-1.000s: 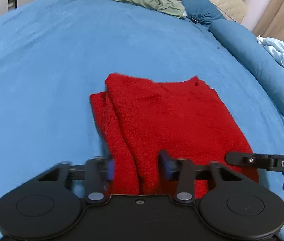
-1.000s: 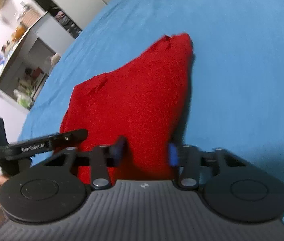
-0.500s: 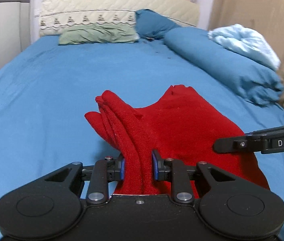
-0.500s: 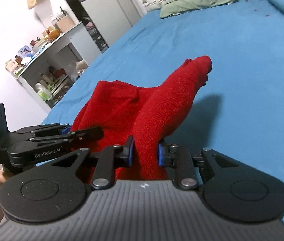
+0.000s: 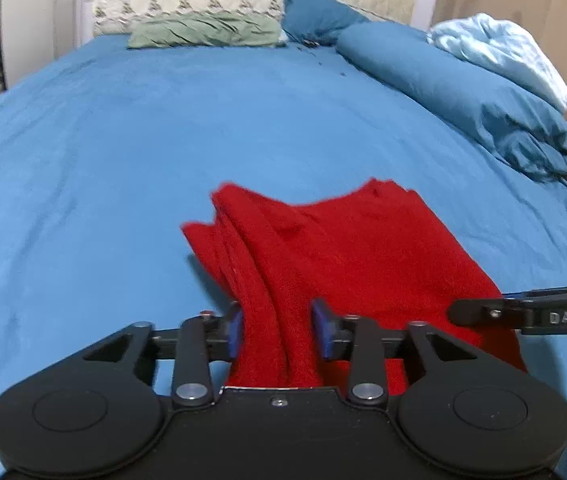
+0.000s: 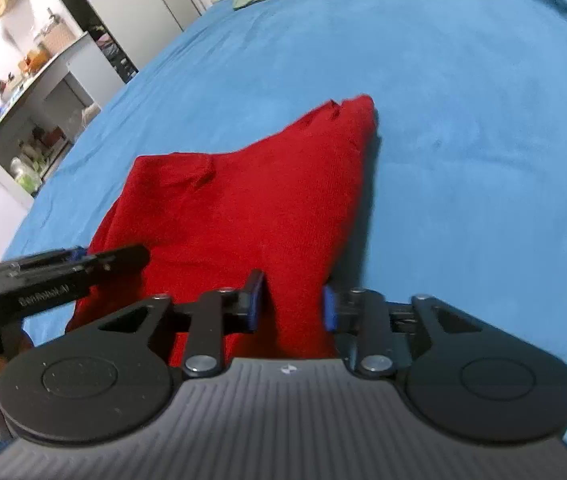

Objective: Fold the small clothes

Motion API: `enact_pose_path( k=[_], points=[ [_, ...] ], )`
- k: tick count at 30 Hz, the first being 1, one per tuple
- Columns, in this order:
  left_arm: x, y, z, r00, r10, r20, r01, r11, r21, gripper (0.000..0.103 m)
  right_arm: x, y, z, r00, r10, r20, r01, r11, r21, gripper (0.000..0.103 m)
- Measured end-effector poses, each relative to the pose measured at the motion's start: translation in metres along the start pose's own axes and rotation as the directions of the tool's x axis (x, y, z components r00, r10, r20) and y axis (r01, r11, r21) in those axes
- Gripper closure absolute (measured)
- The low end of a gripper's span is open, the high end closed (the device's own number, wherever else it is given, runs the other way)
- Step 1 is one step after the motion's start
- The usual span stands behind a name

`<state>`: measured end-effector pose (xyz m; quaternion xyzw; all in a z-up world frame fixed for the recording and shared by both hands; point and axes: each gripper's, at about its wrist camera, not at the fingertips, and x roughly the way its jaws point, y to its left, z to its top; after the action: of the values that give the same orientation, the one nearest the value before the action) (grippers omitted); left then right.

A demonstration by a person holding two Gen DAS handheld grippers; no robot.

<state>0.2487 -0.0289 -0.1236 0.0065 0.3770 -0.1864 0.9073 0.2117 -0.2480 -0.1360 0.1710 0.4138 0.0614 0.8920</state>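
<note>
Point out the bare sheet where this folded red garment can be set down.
Bare blue bedsheet lies between the folded red knit garment and the green pillow, and left of the garment. Crowded: the right edge, with the rolled blue duvet.

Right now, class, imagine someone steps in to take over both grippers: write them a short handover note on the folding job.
Left gripper: fingers apart, red cloth between them but not pinched.
Right gripper: fingers likewise apart around the cloth's near right edge, no squeeze visible.
The red cloth lies on the blue bed, doubled over, with layered edges on its left side; its far corners look slightly raised.
Done: at least one fold looks made.
Left: probably draw both grippers back, check the edges line up, smooth the cloth, and fold again if a smaller bundle is wanted.
</note>
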Motion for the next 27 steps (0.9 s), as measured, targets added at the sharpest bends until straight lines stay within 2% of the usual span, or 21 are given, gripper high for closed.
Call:
enact_pose_path(
  k=[1,2,3,5,7,11,13,15,19,23,24,26,27],
  points=[
    [-0.001,-0.004,0.003,1.000,0.020,0.015,-0.020,1.000,-0.004,0.032,-0.003,0.002,0.002,1.000,-0.015,0.014,0.016,1.000,-0.020,0.034],
    [-0.004,-0.003,0.004,0.999,0.043,0.030,-0.042,0.999,-0.009,0.024,-0.009,0.004,0.001,0.999,-0.028,0.039,0.029,0.999,-0.036,0.020],
    [-0.006,0.001,0.003,0.997,0.066,0.040,-0.065,0.998,-0.019,0.024,-0.014,0.004,0.001,0.996,-0.049,0.076,0.052,0.997,-0.048,0.014],
    [0.001,0.010,0.000,0.994,0.103,0.021,-0.102,0.994,-0.035,0.024,-0.017,0.002,0.001,0.990,-0.097,0.104,0.104,0.992,-0.066,0.014],
    [0.013,0.016,-0.006,0.992,0.128,-0.016,-0.129,0.991,-0.043,0.022,-0.010,-0.006,0.000,0.985,-0.142,0.093,0.149,0.987,-0.066,0.014],
    [0.030,0.024,-0.018,0.991,0.122,-0.050,-0.125,0.990,-0.069,0.018,0.006,-0.031,-0.010,0.988,-0.142,0.052,0.144,0.989,-0.039,0.014],
    [0.034,0.026,-0.016,0.990,0.130,-0.059,-0.135,0.987,-0.091,0.014,0.010,-0.035,-0.013,0.988,-0.145,0.060,0.148,0.988,-0.040,0.013],
    [0.033,0.029,-0.011,0.990,0.125,-0.070,-0.132,0.986,-0.100,0.014,0.012,-0.035,-0.012,0.987,-0.148,0.065,0.150,0.988,-0.039,0.013],
    [0.002,0.025,-0.006,0.988,0.150,-0.043,-0.153,0.985,-0.083,0.016,-0.007,-0.018,-0.009,0.983,-0.154,0.103,0.159,0.986,-0.041,0.013],
    [-0.056,0.011,0.009,0.984,0.177,0.035,-0.175,0.983,-0.060,0.015,-0.061,0.009,-0.005,0.974,-0.148,0.170,0.160,0.985,-0.060,0.011],
    [-0.072,0.006,0.011,0.983,0.175,0.056,-0.173,0.984,-0.054,0.014,-0.078,0.018,-0.005,0.971,-0.155,0.183,0.169,0.983,-0.068,0.008],
    [-0.104,-0.005,0.014,0.978,0.186,0.091,-0.183,0.982,-0.036,0.000,-0.108,0.034,-0.005,0.965,-0.174,0.199,0.193,0.978,-0.081,0.000],
    [-0.123,-0.011,0.013,0.974,0.196,0.113,-0.194,0.981,-0.024,0.000,-0.124,0.044,-0.008,0.959,-0.192,0.209,0.214,0.973,-0.086,0.000]
  ],
)
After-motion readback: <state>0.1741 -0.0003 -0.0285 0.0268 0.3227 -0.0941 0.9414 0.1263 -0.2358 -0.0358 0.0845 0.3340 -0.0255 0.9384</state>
